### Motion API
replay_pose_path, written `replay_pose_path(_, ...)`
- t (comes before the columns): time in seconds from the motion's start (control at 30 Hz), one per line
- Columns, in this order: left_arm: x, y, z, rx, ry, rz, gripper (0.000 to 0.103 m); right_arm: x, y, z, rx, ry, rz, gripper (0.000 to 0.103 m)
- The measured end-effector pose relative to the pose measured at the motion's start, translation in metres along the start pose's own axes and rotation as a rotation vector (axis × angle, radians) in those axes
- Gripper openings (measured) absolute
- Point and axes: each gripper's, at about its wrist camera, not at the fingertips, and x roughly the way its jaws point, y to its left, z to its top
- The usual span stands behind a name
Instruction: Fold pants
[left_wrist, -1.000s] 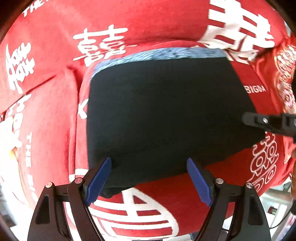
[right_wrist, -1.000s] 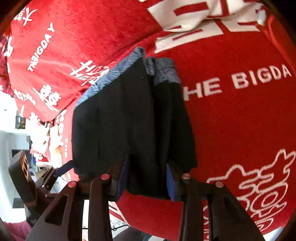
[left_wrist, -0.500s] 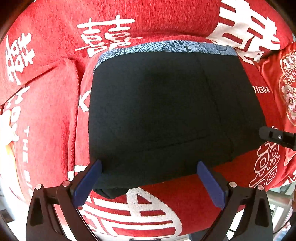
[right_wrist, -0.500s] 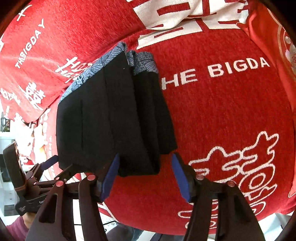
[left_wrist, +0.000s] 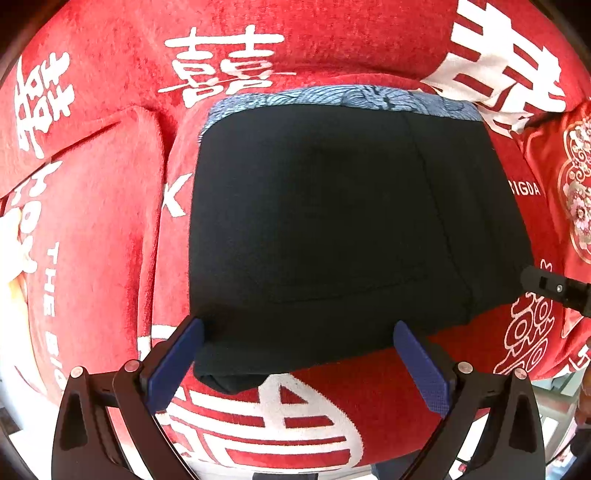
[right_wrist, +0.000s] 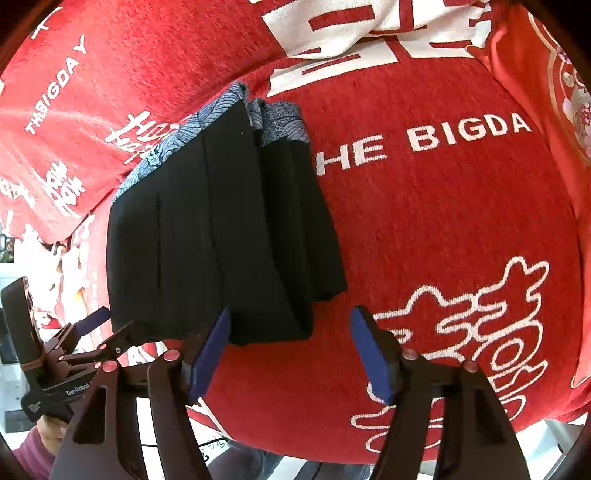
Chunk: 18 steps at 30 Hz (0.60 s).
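The red cloth (left_wrist: 110, 229) filled both views, a wide spread printed with white characters and the words "THE BIGDA" (right_wrist: 424, 142), draped over the whole work surface. At the far right edge sat a red cushion with gold ornament (left_wrist: 576, 206), partly cut off by the frame.

On that cloth lay the pants (left_wrist: 332, 221), black, folded down into a compact, roughly square stack, and resting flat. A blue patterned band (left_wrist: 343, 98) ran along the far edge. From the right wrist view the pants (right_wrist: 221, 236) showed their layered side: several folds stacked one on another, the patterned band (right_wrist: 280, 122) peeking out at the far end.

The left gripper (left_wrist: 295, 363) hung over the near edge of the stack, pointing down, its jaws spread as wide as they went. The blue pads (left_wrist: 173, 365) stood either side of the near edge of the pants, pressing on nothing; nothing was held. It showed again, small, at the lower left of the right wrist view (right_wrist: 99, 325).

The right gripper (right_wrist: 291, 350) sat at the stack's near right corner, and its jaws were opening. The left-hand pad (right_wrist: 208, 354) was just beside the folded edge, the other pad over bare red cloth; the corner lay loose between them, not gripped.

Down in the corner, a hand (right_wrist: 50, 430) in a purplish sleeve (right_wrist: 26, 458) held the left gripper's handle.
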Motion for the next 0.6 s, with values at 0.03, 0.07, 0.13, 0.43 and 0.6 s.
replay_pose_path(0.03,0.000,0.002,0.001,-0.007,0.004,-0.002,0.103,0.000,0.000,0.000,0.001,0.001,0.000,0.073)
replay_pose_path(0.07,0.000,0.004,0.002,-0.015,0.006,-0.004,0.103,0.000,-0.001,0.000,0.002,0.001,0.000,0.073)
replay_pose_path(0.13,-0.001,0.008,0.004,-0.027,0.008,-0.005,0.103,-0.002,-0.001,0.000,0.002,-0.009,0.000,0.073)
replay_pose_path(0.43,-0.007,0.025,0.016,-0.058,-0.012,-0.037,0.103,-0.011,-0.005,0.007,0.019,-0.055,0.036,0.074)
replay_pose_path(0.6,-0.007,0.050,0.028,-0.122,-0.025,-0.073,0.103,-0.012,-0.008,0.011,0.010,-0.059,0.073,0.079)
